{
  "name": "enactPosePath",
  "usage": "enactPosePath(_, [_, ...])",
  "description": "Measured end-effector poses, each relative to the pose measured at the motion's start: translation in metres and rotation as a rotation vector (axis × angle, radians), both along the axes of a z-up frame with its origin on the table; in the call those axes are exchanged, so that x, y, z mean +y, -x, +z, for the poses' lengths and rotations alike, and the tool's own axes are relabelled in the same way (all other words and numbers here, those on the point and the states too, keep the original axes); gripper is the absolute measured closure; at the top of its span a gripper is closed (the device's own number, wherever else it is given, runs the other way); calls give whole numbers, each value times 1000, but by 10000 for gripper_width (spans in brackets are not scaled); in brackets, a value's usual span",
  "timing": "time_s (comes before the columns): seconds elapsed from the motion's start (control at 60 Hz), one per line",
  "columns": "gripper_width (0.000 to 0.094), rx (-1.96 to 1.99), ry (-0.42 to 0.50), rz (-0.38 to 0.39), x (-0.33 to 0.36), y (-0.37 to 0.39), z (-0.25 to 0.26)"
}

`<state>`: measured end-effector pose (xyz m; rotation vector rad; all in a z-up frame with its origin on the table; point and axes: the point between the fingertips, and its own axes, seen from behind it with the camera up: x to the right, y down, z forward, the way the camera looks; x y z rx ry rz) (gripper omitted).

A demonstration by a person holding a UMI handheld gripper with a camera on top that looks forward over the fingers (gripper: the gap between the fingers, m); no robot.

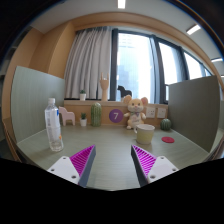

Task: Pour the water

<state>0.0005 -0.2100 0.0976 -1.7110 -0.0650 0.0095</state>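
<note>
A clear plastic water bottle [53, 125] with a white cap stands upright on the grey table [110, 150], ahead and left of my fingers. A small white bowl or cup [146, 130] stands ahead to the right. My gripper [112, 160] is open and empty, hovering over the table's near part with bare table between the magenta pads [82, 159]. The bottle is well beyond the left finger, not touching it.
A plush mouse toy [134, 110] sits at the back middle beside a purple round object [116, 116] and a green bottle [96, 114]. A pink item [67, 116] stands behind the bottle. A red disc [168, 140] lies right. Grey partitions flank the table.
</note>
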Motion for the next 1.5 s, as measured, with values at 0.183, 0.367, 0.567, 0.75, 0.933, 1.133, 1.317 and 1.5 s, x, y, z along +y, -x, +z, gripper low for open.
enactPosePath(0.183, [218, 4, 8, 80, -13, 90, -21])
enactPosePath(0.367, [210, 70, -12, 182, -6, 182, -9])
enactPosePath(0.567, [210, 57, -23, 206, 33, 236, 2])
enactPosePath(0.75, [211, 46, -20, 190, 78, 256, 5])
enactPosePath(0.933, [212, 75, -34, 200, 113, 275, 6])
enactPosePath(1.133, [445, 41, -54, 185, 127, 269, 8])
enactPosePath(1.317, [594, 43, -73, 193, 130, 270, 6])
enactPosePath(1.5, [595, 78, -39, 181, 136, 254, 8])
